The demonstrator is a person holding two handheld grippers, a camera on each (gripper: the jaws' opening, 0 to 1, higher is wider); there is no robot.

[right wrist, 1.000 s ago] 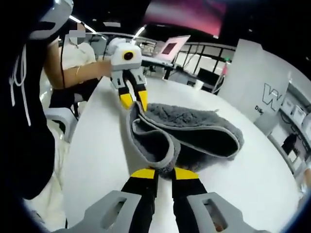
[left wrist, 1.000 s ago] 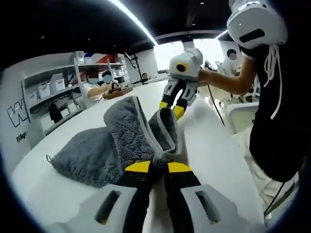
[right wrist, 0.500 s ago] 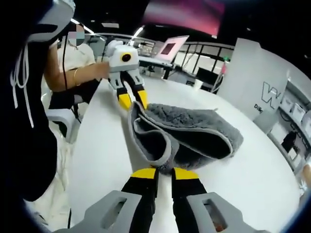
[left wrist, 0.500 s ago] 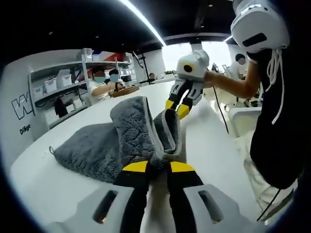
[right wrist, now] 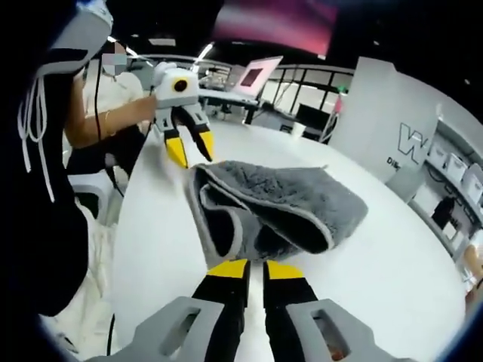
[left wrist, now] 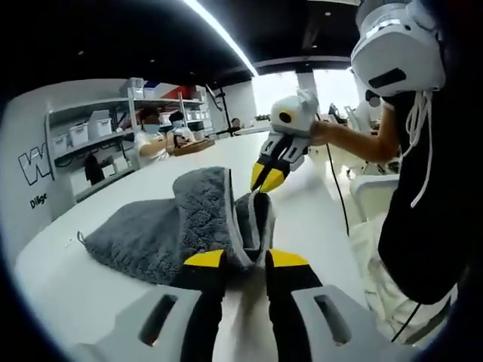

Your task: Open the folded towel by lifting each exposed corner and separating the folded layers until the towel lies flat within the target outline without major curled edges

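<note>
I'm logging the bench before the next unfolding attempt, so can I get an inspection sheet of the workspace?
Surface: white table, bare around the towel.
Job's things: grey towel lying folded on the table, layers gaping at the near edge.
Clutter: nothing seen.
Grippers: left gripper open, jaws spread just above the towel's far corner; right gripper shut on the towel's edge.
Cables: thin dark cable hanging from the person's arm beside the table.
Surroundings: shelves with boxes, seated people at the far end, an open laptop, and a white panel with lettering.
</note>
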